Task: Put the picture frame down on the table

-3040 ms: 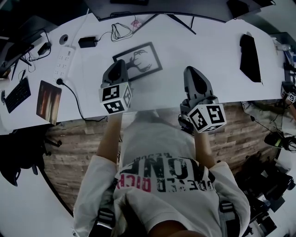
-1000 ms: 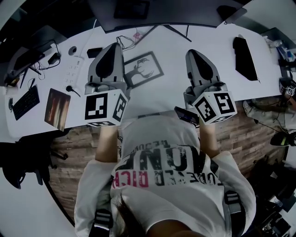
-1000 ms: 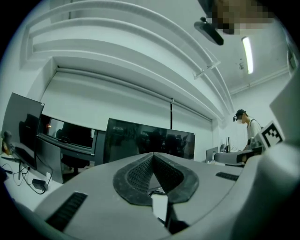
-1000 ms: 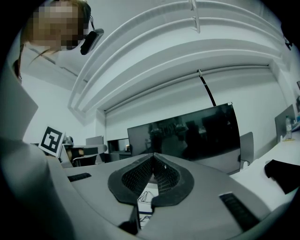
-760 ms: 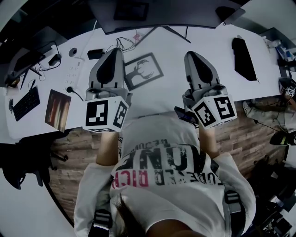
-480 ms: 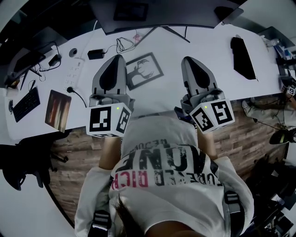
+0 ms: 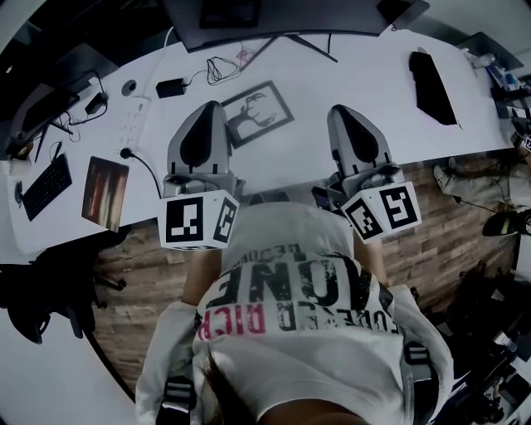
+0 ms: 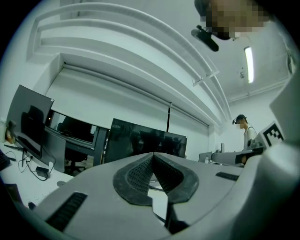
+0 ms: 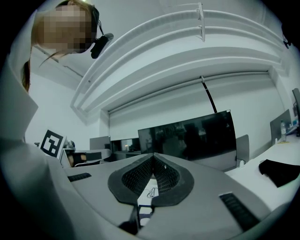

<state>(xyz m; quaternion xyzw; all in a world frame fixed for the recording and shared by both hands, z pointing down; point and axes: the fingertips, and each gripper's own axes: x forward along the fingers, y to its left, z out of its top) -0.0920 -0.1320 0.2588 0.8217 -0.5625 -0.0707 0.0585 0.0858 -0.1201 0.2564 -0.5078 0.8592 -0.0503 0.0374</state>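
The black picture frame (image 7: 257,112), with a deer silhouette inside, lies flat on the white table (image 7: 365,75) in the head view. It sits between the tips of my two grippers and a little beyond them. My left gripper (image 7: 208,108) hovers just left of the frame, shut and empty. My right gripper (image 7: 342,111) hovers to the frame's right, also shut and empty. Neither touches the frame. In the left gripper view the pads of the left gripper (image 8: 153,153) meet at the tip. The right gripper (image 9: 153,154) shows the same in its own view.
A dark monitor (image 7: 249,12) stands at the table's back, with a coiled cable (image 7: 220,66) and a black adapter (image 7: 172,85) in front of it. A power strip (image 7: 129,112), keyboard (image 7: 37,174) and tablet (image 7: 105,192) lie at the left. A black object (image 7: 431,75) lies at the right.
Both grippers have drawn back toward the person's body and the table's front edge, away from the frame. The frame has stayed flat on the table.
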